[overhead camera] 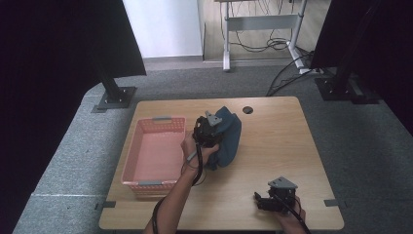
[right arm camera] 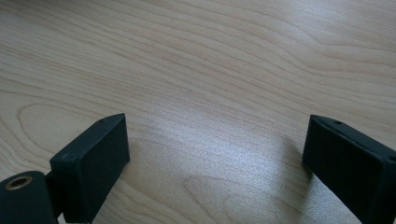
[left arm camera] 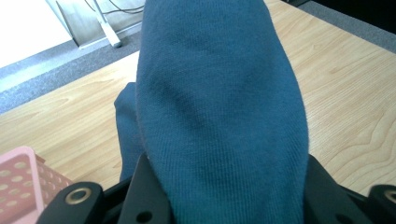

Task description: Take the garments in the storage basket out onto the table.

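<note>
My left gripper [overhead camera: 210,127]: clamped on a thick fold of the blue cloth [left arm camera: 219,107], which bulges up between my two jaws.
Cloth position: bunched on the table [overhead camera: 272,146], just right of the pink basket [overhead camera: 155,153], its lower folds resting on the wood.
My right gripper [right arm camera: 215,154]: jaws wide apart, nothing between them, low over bare wood near my edge of the table.
Risk, slip: I hold one fold only; the hanging bulk could drag it out of my jaws.
Risk, snag: trailing cloth may catch the basket rim and tip or shove it.
Risk, spill: part may drape outside the basket.
</note>
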`<state>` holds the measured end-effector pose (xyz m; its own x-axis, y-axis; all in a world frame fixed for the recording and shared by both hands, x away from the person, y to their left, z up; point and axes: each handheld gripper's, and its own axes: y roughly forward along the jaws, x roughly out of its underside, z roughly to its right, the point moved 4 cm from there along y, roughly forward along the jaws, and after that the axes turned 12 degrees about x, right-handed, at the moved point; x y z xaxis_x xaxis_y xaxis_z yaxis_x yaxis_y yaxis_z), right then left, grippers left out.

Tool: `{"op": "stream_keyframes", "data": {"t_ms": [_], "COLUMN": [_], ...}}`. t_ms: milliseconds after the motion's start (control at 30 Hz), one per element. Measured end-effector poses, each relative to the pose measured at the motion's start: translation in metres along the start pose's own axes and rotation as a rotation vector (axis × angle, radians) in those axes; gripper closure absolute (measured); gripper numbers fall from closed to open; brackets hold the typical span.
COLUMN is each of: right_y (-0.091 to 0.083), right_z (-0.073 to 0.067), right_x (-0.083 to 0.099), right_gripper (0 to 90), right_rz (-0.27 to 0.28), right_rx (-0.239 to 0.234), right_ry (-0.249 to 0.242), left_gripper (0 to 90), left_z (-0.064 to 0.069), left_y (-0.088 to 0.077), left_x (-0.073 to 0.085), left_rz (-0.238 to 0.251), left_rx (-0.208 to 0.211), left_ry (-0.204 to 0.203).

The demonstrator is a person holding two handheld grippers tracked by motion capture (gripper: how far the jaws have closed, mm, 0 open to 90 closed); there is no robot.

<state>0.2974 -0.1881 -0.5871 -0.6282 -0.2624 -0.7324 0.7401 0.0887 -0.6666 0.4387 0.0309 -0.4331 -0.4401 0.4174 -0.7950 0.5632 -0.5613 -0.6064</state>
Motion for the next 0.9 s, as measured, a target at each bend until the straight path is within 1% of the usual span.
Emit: {"op": "stream_keyframes", "data": {"t_ms": [167, 367, 767, 900], "right_y": [0.000, 0.000, 0.000, 0.000], "right_z": [0.000, 0.000, 0.000, 0.000], "right_x": [0.000, 0.000, 0.000, 0.000], "right_gripper": [6.9, 6.9, 6.9, 6.9], "right_rz": [0.000, -0.001, -0.001, 0.000], "right_rx": [0.001, 0.000, 0.001, 0.001], "right_ry": [0.000, 0.002, 0.002, 0.001], "left_gripper": [67.2, 67.2, 67.1, 67.0], "left_z": [-0.001, 0.000, 0.002, 0.001], "left_y": [0.006, 0.012, 0.019, 0.023], "left_x": [0.005, 0.011, 0.017, 0.021], "left_rz": [-0.017, -0.024, -0.043, -0.053], "left_rx": [-0.001, 0.008, 0.018, 0.018], "left_ry": [-0.001, -0.009, -0.009, -0.016]}}
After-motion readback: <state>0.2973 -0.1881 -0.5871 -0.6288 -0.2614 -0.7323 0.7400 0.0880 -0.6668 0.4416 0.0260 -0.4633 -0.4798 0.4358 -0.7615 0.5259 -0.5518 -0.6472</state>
